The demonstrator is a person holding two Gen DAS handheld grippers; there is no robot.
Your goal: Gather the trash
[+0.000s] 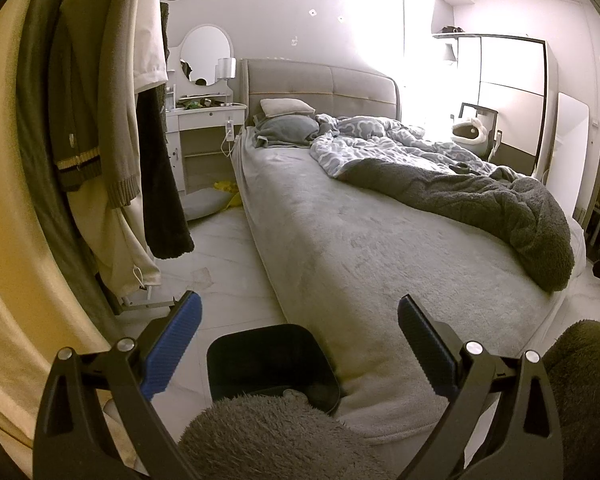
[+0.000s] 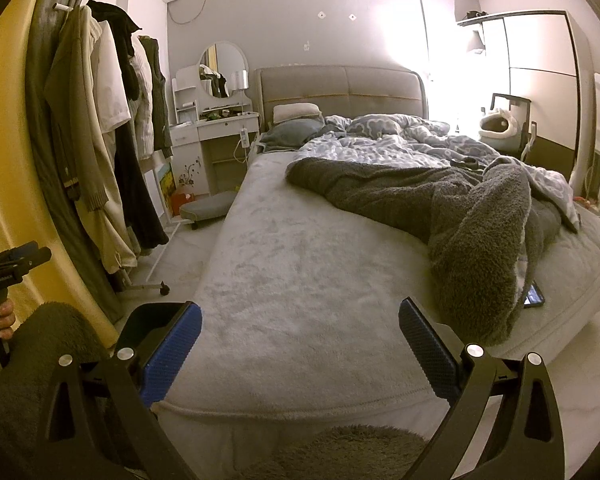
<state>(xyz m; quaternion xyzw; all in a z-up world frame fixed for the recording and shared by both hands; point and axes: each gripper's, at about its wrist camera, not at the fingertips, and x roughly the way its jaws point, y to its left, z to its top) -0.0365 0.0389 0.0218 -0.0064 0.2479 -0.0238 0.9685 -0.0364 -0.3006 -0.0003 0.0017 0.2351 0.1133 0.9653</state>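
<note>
While both cameras looked down the length of the room, the bed (image 1: 340, 240) filled most of what I could see, its grey cover bare on the near half and a rumpled dark blanket (image 2: 440, 208) and patterned duvet (image 1: 380, 144) heaped toward the far side. Along the wall to my left hung a rack of clothes (image 2: 100, 120), and beyond it stood a white vanity bench (image 1: 208, 116) with clutter on top that I could not make out.

At the near corner of the bed, on the floor and just beside the mattress, sat a black bin (image 1: 272, 364), which I took for the trash container. I saw no clear piece of trash on the bed; something yellow (image 1: 226, 188) lay on the floor by the vanity bench, but I could not tell whether it was rubbish. A phone (image 2: 534, 296) lay at the bed's right edge, and I judged it no trash.

My left gripper (image 1: 300, 344) hung above the bin with its blue pads spread wide, empty. My right gripper (image 2: 300, 344) hovered over the foot of the bed, also spread wide and empty.

I judged the step in hand to be the search. To do it well I would sweep slowly along the floor beside the bed, keep the bin's place in mind, and close only on what was plainly waste.
</note>
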